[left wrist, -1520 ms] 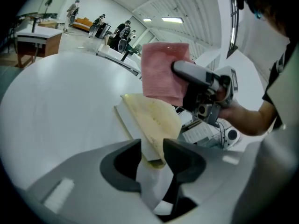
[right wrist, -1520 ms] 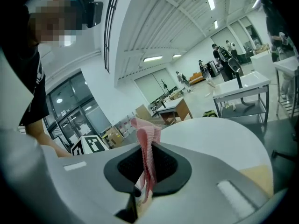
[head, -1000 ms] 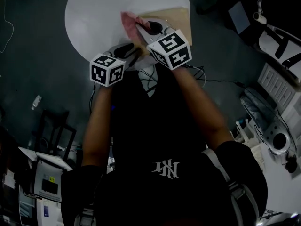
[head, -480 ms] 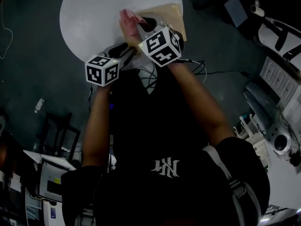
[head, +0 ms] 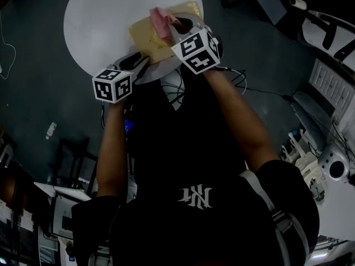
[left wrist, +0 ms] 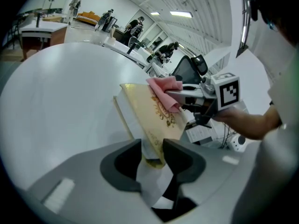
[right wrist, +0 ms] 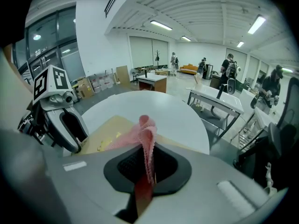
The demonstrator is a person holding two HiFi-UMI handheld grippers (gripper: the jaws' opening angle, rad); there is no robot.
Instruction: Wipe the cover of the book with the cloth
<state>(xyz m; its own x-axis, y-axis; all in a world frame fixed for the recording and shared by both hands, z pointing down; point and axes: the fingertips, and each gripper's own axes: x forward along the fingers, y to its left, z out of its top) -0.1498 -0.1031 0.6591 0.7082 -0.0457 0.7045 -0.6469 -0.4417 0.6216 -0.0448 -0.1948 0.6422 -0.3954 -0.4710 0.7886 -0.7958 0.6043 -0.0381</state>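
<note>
**Two-gripper book wiping: cloth held against the cover, book clamped at one corner**

*Head view.* A tan book lies on the near right part of a round white table. The left gripper reaches its near corner from the person's side. The right gripper comes in over the book's right half, with a pink cloth bunched at its tip and resting on the cover.

*Left gripper view.* The left gripper has its two jaws closed on the book at the near corner, one jaw on the page side and one on the cover side. The cover bears a gold ornament. The cloth lies on the far part of the cover, carried by the right gripper. The table spreads to the left.

*Right gripper view.* The right gripper has its jaws pressed together on the cloth, which rises from between them in a folded ridge. The book lies just beyond, on the table. The left gripper stands at the book's left edge.
</note>
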